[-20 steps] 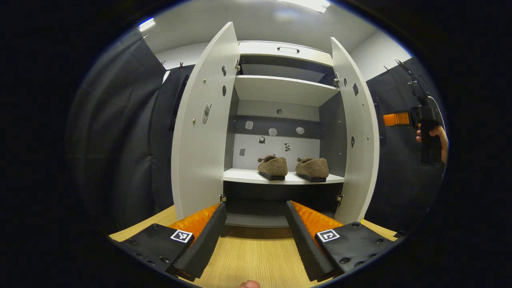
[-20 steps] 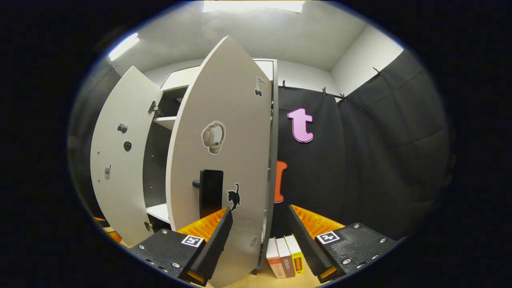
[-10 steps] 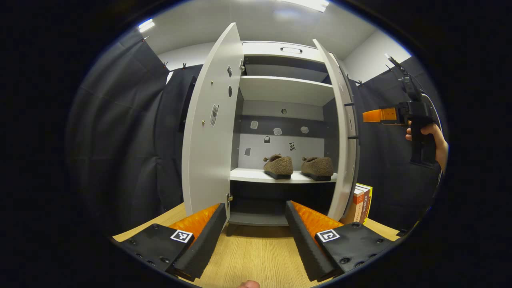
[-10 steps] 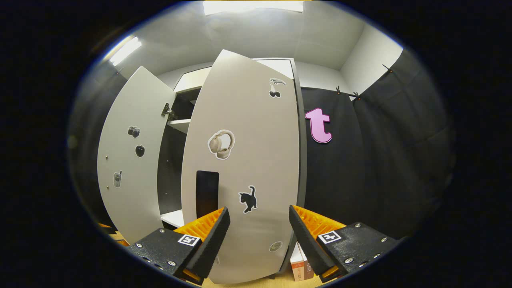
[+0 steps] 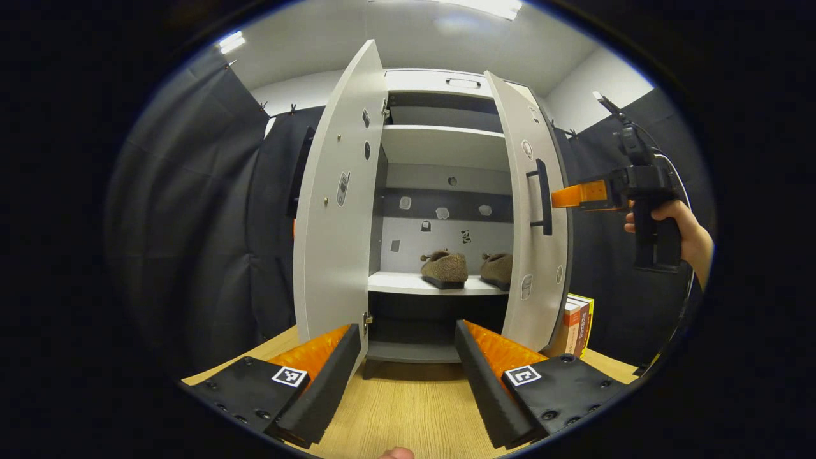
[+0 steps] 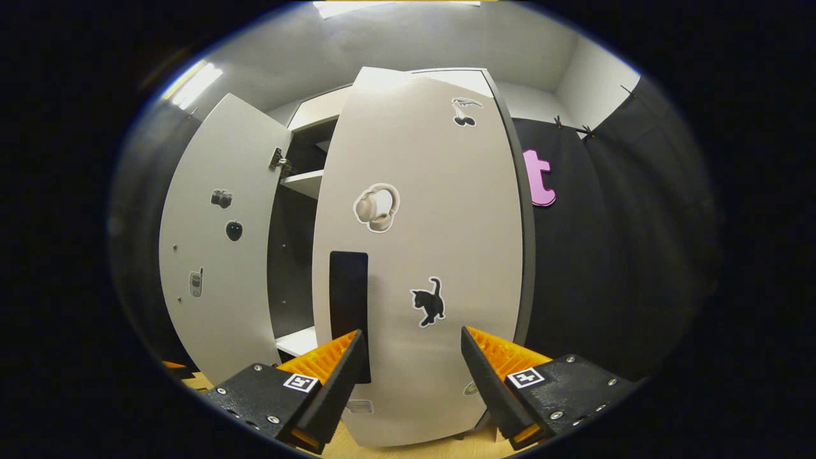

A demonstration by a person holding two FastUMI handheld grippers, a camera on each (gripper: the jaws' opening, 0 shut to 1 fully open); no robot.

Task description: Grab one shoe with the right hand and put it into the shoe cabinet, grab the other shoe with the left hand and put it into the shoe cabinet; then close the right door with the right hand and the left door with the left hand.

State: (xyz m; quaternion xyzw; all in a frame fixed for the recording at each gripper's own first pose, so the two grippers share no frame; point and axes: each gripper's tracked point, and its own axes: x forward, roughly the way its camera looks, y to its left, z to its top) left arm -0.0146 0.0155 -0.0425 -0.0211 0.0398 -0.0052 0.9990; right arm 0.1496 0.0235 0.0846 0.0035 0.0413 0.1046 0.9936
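Note:
Two brown fuzzy shoes [image 5: 445, 269] [image 5: 498, 268] sit side by side on the lower shelf [image 5: 408, 284] of the white shoe cabinet [image 5: 446, 83]. The right door [image 5: 529, 223] [image 6: 421, 255] is swung partly shut and hides part of the right shoe; its dark handle [image 6: 349, 312] faces out. The left door [image 5: 335, 204] [image 6: 213, 248] stands wide open. My right gripper [image 6: 413, 370] is open, its fingers against the right door's outer face, and also shows in the left gripper view [image 5: 577, 194], held by a hand [image 5: 685, 229]. My left gripper [image 5: 408, 376] is open above the wooden floor, apart from the cabinet.
A few books [image 5: 577, 322] stand beside the cabinet's right side. The floor [image 5: 408, 414] is light wood. Black cloth walls [image 5: 210, 242] enclose the booth on both sides. An upper shelf [image 5: 440, 143] and a top drawer [image 5: 462, 81] are in the cabinet.
The right door has swung a good way toward shut, pushed by my right gripper, and now covers part of the right shoe. My left gripper has barely moved.

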